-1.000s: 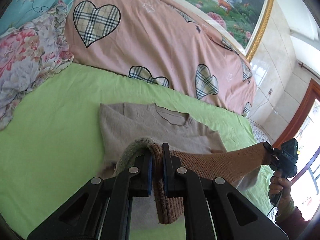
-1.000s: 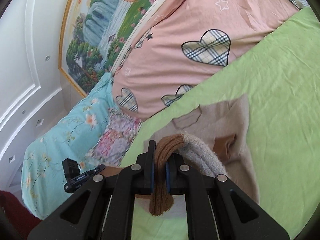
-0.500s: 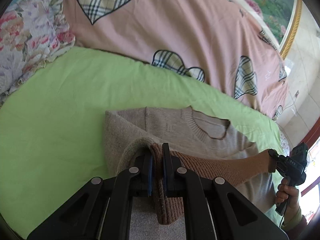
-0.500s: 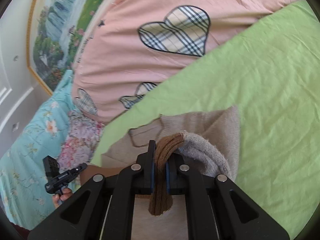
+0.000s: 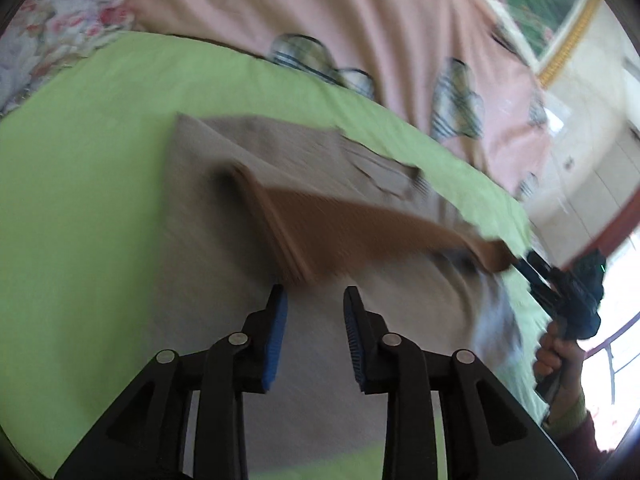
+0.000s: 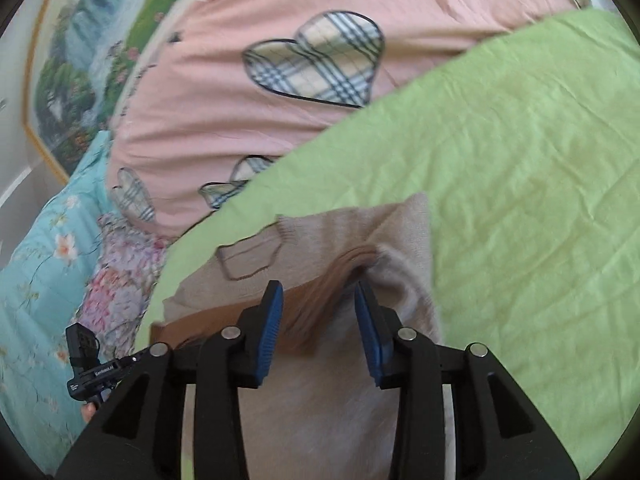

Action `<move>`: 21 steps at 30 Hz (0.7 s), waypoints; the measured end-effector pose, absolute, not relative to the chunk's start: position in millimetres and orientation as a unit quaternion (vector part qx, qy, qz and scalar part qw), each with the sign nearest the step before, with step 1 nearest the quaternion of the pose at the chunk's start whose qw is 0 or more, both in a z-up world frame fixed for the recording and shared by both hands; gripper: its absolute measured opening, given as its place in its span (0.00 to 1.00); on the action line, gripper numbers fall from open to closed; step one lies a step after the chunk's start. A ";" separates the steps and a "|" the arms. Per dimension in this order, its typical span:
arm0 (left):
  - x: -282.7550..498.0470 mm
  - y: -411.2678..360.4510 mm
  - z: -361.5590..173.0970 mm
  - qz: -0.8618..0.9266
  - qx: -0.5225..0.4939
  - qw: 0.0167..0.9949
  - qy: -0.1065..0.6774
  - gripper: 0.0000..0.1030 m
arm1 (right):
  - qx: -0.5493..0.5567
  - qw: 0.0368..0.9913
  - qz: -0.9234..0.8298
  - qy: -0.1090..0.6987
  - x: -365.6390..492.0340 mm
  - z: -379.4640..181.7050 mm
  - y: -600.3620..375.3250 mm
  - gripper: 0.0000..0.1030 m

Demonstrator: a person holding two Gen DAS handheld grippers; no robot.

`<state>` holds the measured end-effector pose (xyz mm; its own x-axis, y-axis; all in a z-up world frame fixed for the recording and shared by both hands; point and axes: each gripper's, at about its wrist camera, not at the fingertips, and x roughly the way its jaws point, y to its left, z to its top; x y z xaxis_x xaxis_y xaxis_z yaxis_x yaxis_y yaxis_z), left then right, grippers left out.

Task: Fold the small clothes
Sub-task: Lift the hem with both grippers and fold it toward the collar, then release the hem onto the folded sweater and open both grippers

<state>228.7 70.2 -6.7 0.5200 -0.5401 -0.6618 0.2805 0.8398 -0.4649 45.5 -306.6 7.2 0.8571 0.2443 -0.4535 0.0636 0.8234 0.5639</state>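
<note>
Since the earlier frames both grippers have dropped toward the bed and let go: the ribbed brown hem, then pinched at each end, now lies free. The green sheet (image 6: 520,160) carries everything; a pink quilt with plaid hearts (image 6: 320,60) is banked along its far edge. The sweater (image 5: 208,264) lies mid-sheet, neckline (image 6: 248,256) toward the quilt, with its lower half doubled up over the chest so the brown hem (image 5: 360,228) runs across just below the neckline. Left gripper (image 5: 316,300): jaws opening, a moderate gap, nothing between the pads, hem end just ahead of the tips. Right gripper (image 6: 318,292): jaws opening, similar gap, the other hem end between the pads but apparently unpinched; motion blur limits certainty. Judgement: first bottom-to-top fold laid; smoothing and any further fold remain.
</note>
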 end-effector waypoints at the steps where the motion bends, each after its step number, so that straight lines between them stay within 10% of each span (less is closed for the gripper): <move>1: 220.9 54.5 -7.4 -0.260 -0.138 0.852 0.433 0.32 | 0.281 0.918 0.079 0.270 44.5 7.2 -292.3 0.38; 9: 259.7 -17.4 -20.6 -0.292 -0.041 0.831 0.471 0.33 | 0.148 0.861 0.192 0.447 106.4 -47.5 -189.3 0.38; 21: 349.4 85.3 -19.3 -0.162 -0.183 0.863 0.441 0.27 | 0.277 0.900 -0.038 0.334 126.8 -40.4 -325.5 0.42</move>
